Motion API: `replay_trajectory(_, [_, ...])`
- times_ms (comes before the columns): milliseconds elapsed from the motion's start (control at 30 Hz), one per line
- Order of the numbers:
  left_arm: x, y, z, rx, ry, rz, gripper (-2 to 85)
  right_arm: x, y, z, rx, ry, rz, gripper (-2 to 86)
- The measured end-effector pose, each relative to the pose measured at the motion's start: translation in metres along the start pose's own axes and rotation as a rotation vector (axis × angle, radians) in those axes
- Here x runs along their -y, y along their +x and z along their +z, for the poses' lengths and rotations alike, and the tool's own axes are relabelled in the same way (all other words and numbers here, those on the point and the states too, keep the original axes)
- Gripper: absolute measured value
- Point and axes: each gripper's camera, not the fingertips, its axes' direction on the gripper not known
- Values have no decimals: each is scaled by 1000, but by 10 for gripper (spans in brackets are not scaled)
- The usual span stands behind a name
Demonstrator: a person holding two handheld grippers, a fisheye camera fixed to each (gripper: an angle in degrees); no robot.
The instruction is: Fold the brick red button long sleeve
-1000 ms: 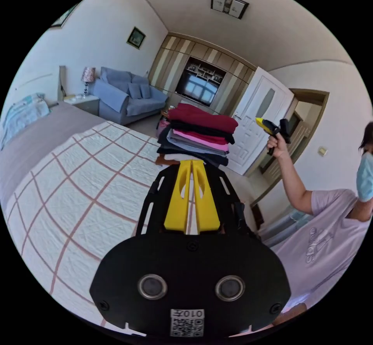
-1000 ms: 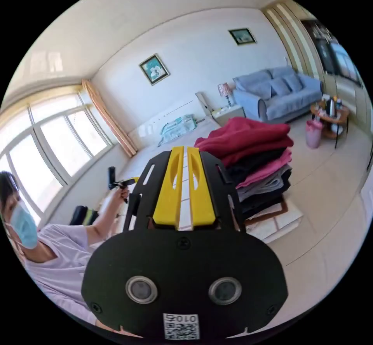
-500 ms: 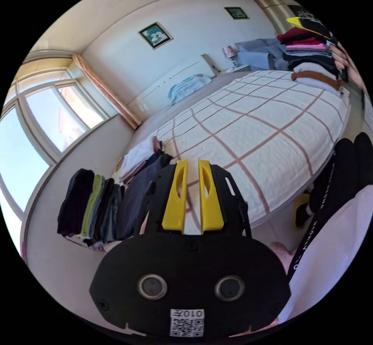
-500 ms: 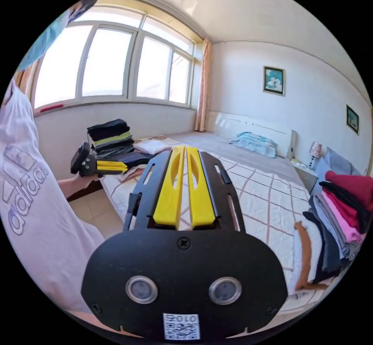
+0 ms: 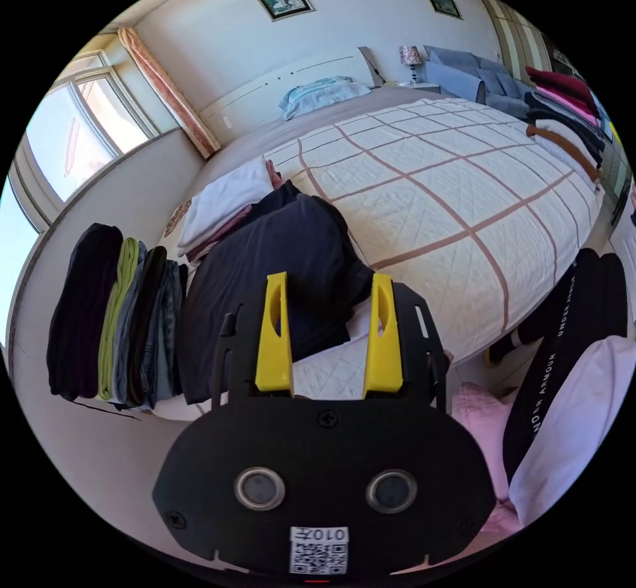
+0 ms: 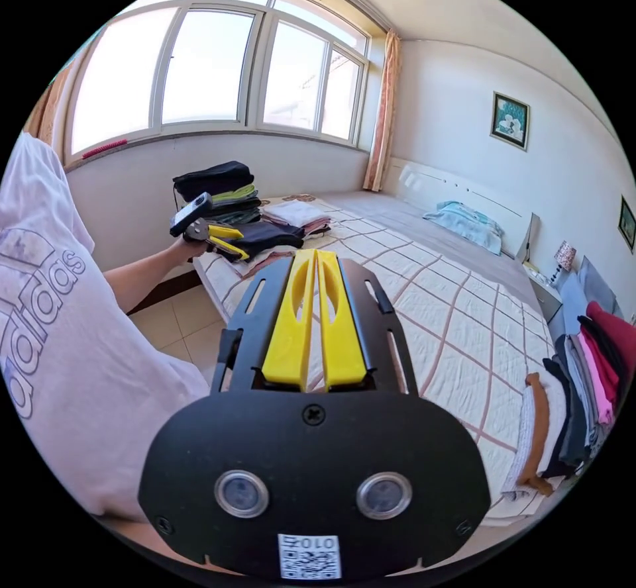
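A: Shirt, where is it?
B: Cannot tell for sure. A reddish edge [image 5: 271,171] peeks from under a white piece [image 5: 222,200] in the loose pile at the bed's [image 5: 424,184] near corner; whether that is the shirt, I cannot tell.
A: What stands in the way?
B: A dark garment [image 5: 278,263] lies on top of that pile. Beside that bed corner is a folded stack [image 5: 112,313]; another stack [image 5: 563,108] sits on the bed's far edge.
A: And the grippers?
B: Left gripper [image 5: 328,278] hangs over the dark garment, jaws spread, pinching nothing; the reddish edge lies beyond it. Right gripper [image 6: 316,253] is near the bed's foot, jaws pressed together, empty.
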Motion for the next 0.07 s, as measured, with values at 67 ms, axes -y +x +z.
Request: replay_trajectory(67, [2, -19, 4, 3, -25, -23, 126, -1, 0, -1, -5, -6, 17, 26])
